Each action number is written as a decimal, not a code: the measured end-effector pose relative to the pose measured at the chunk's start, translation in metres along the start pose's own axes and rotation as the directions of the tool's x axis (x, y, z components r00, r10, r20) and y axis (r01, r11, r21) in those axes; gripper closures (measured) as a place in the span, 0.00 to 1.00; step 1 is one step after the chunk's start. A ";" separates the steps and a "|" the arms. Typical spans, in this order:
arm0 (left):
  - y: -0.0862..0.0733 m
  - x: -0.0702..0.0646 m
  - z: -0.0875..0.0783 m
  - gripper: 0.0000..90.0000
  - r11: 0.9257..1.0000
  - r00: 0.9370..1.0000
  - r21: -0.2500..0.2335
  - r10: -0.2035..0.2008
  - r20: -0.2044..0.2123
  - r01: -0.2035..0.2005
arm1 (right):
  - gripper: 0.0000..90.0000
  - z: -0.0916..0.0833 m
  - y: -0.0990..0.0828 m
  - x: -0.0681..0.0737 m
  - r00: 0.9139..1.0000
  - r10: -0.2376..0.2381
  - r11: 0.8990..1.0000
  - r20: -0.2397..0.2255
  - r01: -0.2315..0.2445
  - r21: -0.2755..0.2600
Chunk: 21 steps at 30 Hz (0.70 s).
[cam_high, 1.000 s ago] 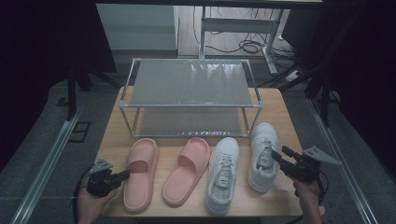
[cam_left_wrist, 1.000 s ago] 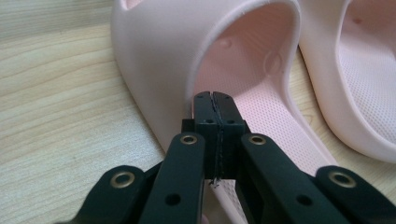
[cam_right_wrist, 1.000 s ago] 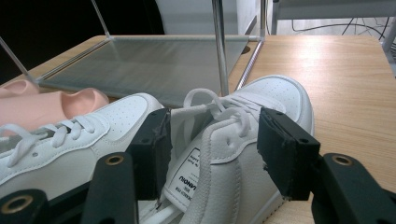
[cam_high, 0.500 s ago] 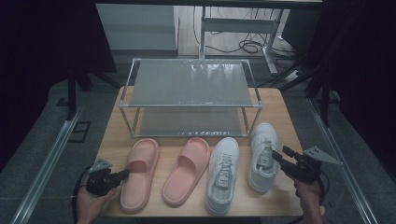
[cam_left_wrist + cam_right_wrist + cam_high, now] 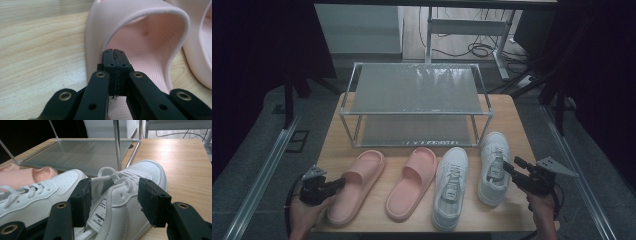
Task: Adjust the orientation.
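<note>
Pale wood makes the table (image 5: pixel 507 115), which stands on a grey floor in a dark room, with cables behind. In the high view, a metal rack (image 5: pixel 414 102) stands beyond both claws. The left gripper (image 5: pixel 332 185) touches the heel side of the left pink slipper (image 5: pixel 357 185); the right gripper (image 5: pixel 510 169) is at the right white sneaker (image 5: pixel 493 167).

In the left gripper view, the jaws are pressed fully together, empty, just before the slipper's strap (image 5: pixel 140 30), above its footbed.

In the right gripper view, the jaws stand wide apart around the sneaker's (image 5: pixel 130 195) collar, not pressing it.
</note>
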<state>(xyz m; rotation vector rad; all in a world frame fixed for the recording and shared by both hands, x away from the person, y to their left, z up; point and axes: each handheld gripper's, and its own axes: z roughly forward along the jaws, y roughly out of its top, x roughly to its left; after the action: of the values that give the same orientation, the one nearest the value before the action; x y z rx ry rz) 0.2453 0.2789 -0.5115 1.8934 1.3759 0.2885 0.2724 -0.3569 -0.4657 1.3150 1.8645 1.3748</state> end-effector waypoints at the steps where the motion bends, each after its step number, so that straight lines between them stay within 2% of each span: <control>1: 0.000 0.001 0.000 1.00 1.000 1.000 0.000 -0.002 -0.004 0.002 | 0.50 0.000 0.000 0.000 1.000 -0.002 1.000 -0.002 0.002 0.000; 6: 0.001 -0.001 -0.005 0.95 1.000 1.000 -0.017 -0.003 -0.011 0.003 | 0.50 0.000 0.000 0.000 1.000 -0.002 1.000 -0.001 0.002 -0.001; 10: -0.002 -0.008 -0.014 0.84 0.999 1.000 -0.049 0.006 -0.013 -0.007 | 0.50 -0.002 0.001 -0.001 1.000 -0.001 1.000 0.002 0.001 -0.007; 13: -0.007 -0.014 -0.019 0.75 0.997 1.000 -0.072 0.004 0.007 -0.003 | 0.50 -0.004 0.001 -0.003 1.000 0.003 1.000 0.007 -0.003 -0.011; 17: -0.009 -0.021 -0.024 0.66 0.997 1.000 -0.078 0.008 0.022 -0.006 | 0.50 -0.004 0.001 -0.004 1.000 0.005 1.000 0.011 -0.005 -0.011; 21: -0.008 -0.028 -0.025 0.61 0.997 0.999 -0.077 0.019 0.041 -0.015 | 0.50 -0.005 0.001 -0.004 1.000 0.007 1.000 0.012 -0.007 -0.014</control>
<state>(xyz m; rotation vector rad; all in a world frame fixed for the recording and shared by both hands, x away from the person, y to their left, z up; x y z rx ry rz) 0.2140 0.2665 -0.4934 1.8390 1.3039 0.3045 0.2705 -0.3632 -0.4632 1.3210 1.8408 1.3782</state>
